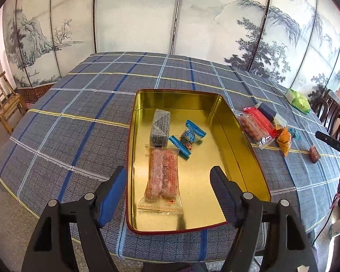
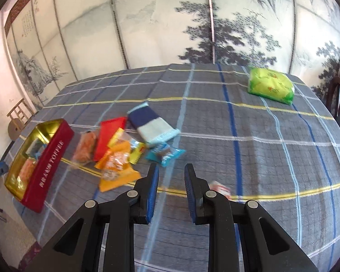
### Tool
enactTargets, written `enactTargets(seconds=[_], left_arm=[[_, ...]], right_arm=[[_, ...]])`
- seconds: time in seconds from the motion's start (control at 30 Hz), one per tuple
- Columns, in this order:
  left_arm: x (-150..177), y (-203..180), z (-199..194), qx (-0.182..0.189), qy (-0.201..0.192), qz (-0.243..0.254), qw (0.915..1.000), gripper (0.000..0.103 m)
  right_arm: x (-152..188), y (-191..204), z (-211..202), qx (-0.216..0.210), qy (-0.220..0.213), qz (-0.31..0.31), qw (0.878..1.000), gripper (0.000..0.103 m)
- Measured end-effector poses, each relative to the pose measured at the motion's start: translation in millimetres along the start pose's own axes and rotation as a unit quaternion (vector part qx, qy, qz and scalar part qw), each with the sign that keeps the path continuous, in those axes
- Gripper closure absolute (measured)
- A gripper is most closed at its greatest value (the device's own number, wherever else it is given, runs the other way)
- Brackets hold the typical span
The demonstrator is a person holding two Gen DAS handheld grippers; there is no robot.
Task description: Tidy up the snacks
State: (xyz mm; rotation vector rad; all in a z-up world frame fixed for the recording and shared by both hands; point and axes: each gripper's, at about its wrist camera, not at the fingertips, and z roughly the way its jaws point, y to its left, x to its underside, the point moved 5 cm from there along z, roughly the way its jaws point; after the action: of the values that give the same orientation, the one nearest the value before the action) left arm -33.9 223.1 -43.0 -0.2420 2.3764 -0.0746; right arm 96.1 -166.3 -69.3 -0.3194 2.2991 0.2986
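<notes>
While a plaid-clothed table (image 1: 83,104) fills both views, the gold-lined toffee tin (image 1: 235,136) sits open on it, already holding a long sausage packet (image 1: 162,176), a grey wrapped bar (image 1: 160,125) and a blue twist-wrapped candy (image 1: 188,137). The left gripper (image 1: 168,181) hovers above the tin, jaws wide and empty, apparently just after a drop. The right gripper (image 2: 171,181) shows a narrow gap with nothing visibly between its jaws. Next, probably, comes fetching from the loose snack pile (image 2: 122,149) beside the tin. Only the right view shows the tin's red lettered side and the green packet (image 2: 270,86) clearly.
</notes>
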Motion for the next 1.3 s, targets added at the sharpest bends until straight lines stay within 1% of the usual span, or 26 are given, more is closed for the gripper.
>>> enactTargets(seconds=[0.07, 0.13, 0.2, 0.27, 0.3, 0.37, 0.4, 0.43, 0.5, 0.53, 0.57, 0.6, 0.63, 0.67, 0.7, 0.73, 0.83, 0.9, 0.93, 0.97, 1.0, 1.03, 1.07, 1.17, 1.23, 1.3], left_arm=[[1.9, 1.3, -0.6, 0.013, 0.003, -0.009, 0.9999, 0.031], [3.4, 3.8, -1.4, 0.016, 0.003, -0.014, 0.9998, 0.028], [4.7, 6.0, -4.4, 0.01, -0.003, -0.01, 0.9999, 0.024], [5.2, 7.3, -10.4, -0.005, -0.022, 0.001, 0.9997, 0.017], [5.8, 7.2, -13.4, -0.012, -0.029, 0.007, 0.9995, 0.013], [7.1, 5.1, -18.1, -0.009, -0.035, 0.02, 0.9991, 0.012], [7.7, 3.2, -19.7, -0.003, -0.034, 0.026, 0.9991, 0.012], [7.9, 1.1, -21.6, 0.002, -0.036, 0.033, 0.9988, 0.012], [7.5, -3.2, -25.4, 0.003, -0.045, 0.044, 0.998, 0.012], [7.2, -5.1, -26.7, 0.004, -0.049, 0.048, 0.9977, 0.011], [6.9, -7.4, -27.1, 0.007, -0.05, 0.051, 0.9974, 0.011], [6.6, -10.1, -26.7, 0.013, -0.05, 0.052, 0.9973, 0.011], [6.5, -13.2, -25.7, 0.021, -0.05, 0.051, 0.9972, 0.011], [6.4, -16.8, -24.3, 0.03, -0.048, 0.048, 0.9972, 0.011], [6.7, -20.7, -22.1, 0.037, -0.045, 0.046, 0.9973, 0.011], [7.4, -25.4, -19.5, 0.044, -0.04, 0.044, 0.9973, 0.011], [10.9, -40.5, -14.8, 0.061, -0.024, 0.048, 0.9967, 0.011], [11.9, -48.1, -15.9, 0.063, -0.02, 0.059, 0.9961, 0.011], [11.7, -50.7, -18.2, 0.061, -0.024, 0.065, 0.9957, 0.011], [10.9, -52.1, -20.9, 0.059, -0.028, 0.07, 0.9954, 0.011], [9.7, -52.3, -23.5, 0.057, -0.033, 0.074, 0.9951, 0.01], [8.4, -51.3, -25.8, 0.056, -0.037, 0.074, 0.995, 0.01], [6.7, -49.1, -27.9, 0.055, -0.042, 0.072, 0.995, 0.01], [0.4, -36.6, -31.4, 0.038, -0.05, 0.055, 0.9965, 0.01], [-3.6, -26.1, -34.6, 0.03, -0.061, 0.042, 0.9968, 0.01], [-6.3, -16.9, -35.0, 0.018, -0.062, 0.032, 0.9974, 0.01]], right_arm=[[-9.3, 24.3, -2.0, -0.025, -0.005, -0.011, 1.0, 0.079], [-17.5, 49.2, 0.8, -0.051, -0.005, -0.021, 0.998, 0.079], [-22.8, 77.5, 5.1, -0.073, -0.004, -0.032, 0.997, 0.079], [-27.0, 100.2, 9.0, -0.09, -0.006, -0.038, 0.995, 0.079], [-28.8, 109.7, 9.6, -0.098, -0.007, -0.041, 0.994, 0.079], [-32.7, 124.6, 10.2, -0.1, -0.009, -0.052, 0.994, 0.08], [-33.8, 129.7, 8.6, -0.092, -0.01, -0.058, 0.994, 0.08], [-34.6, 124.4, 4.7, -0.081, -0.016, -0.059, 0.995, 0.079], [-37.4, 100.9, -6.5, -0.057, -0.027, -0.037, 0.997, 0.079], [-36.0, 79.1, -11.2, -0.035, -0.026, -0.026, 0.999, 0.076], [-34.2, 57.1, -11.4, -0.009, -0.009, -0.018, 1.0, 0.073], [-28.9, 32.4, -10.7, 0.017, 0.01, -0.008, 1.0, 0.061], [-22.2, 8.3, -8.4, 0.039, 0.032, 0.004, 0.999, 0.042], [-13.6, -11.5, -5.5, 0.053, 0.053, 0.015, 0.997, 0.037], [-6.6, -26.7, -3.3, 0.061, 0.066, 0.027, 0.996, 0.034], [0.9, -36.9, -0.7, 0.067, 0.077, 0.037, 0.994, 0.034], [17.7, -44.6, 11.6, 0.062, 0.097, 0.036, 0.993, 0.032], [25.4, -44.4, 24.1, 0.075, 0.105, 0.017, 0.991, 0.033], [29.4, -44.2, 32.8, 0.079, 0.113, 0.01, 0.99, 0.039], [33.9, -43.5, 41.9, 0.075, 0.122, 0.009, 0.99, 0.05], [39.6, -43.2, 49.3, 0.072, 0.135, 0.009, 0.988, 0.069], [39.2, -42.7, 49.3, 0.083, 0.121, -0.004, 0.989, 0.073], [41.0, -41.8, 50.9, 0.075, 0.127, -0.002, 0.989, 0.073], [28.3, -26.7, 36.6, 0.037, 0.089, 0.001, 0.995, 0.074], [5.3, -6.1, 19.7, -0.005, 0.056, 0.012, 0.998, 0.074], [-23.4, 29.2, 7.1, -0.041, 0.03, -0.009, 0.999, 0.074]])
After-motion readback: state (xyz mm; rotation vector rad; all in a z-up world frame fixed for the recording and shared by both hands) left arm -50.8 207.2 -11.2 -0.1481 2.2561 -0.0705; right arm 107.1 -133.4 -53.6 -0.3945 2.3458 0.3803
